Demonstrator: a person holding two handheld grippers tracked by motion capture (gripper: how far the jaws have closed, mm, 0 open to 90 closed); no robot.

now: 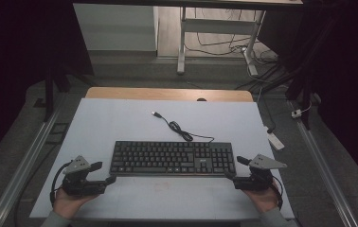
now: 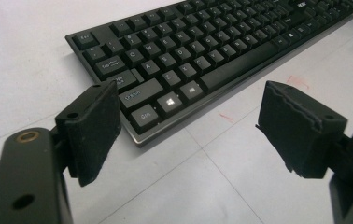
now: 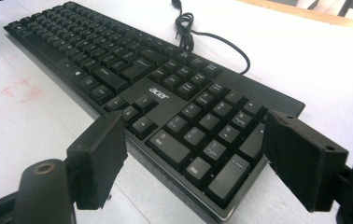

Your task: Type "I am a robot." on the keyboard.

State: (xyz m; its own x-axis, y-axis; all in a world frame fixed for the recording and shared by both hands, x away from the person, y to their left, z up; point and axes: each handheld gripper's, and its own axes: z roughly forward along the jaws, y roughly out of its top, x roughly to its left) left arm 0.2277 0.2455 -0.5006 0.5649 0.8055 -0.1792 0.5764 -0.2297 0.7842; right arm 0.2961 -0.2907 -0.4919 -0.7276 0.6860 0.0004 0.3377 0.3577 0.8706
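Observation:
A black keyboard (image 1: 173,158) lies across the middle of the white table top (image 1: 120,118), its cable (image 1: 179,129) curling away to a USB plug at the far side. My left gripper (image 1: 103,173) stands open just off the keyboard's left front corner (image 2: 139,137), with nothing between its pads (image 2: 93,130). My right gripper (image 1: 236,169) is open too, its jaws set on either side of the keyboard's right front corner (image 3: 221,205), by the number pad (image 3: 212,135). A hand holds each gripper from the near edge.
A wooden strip (image 1: 167,93) runs along the table's far edge. Beyond it stand a desk frame (image 1: 182,42) and loose cables on the floor. Faint red marks (image 3: 20,88) show on the table in front of the keyboard. Bare white surface lies around the keyboard.

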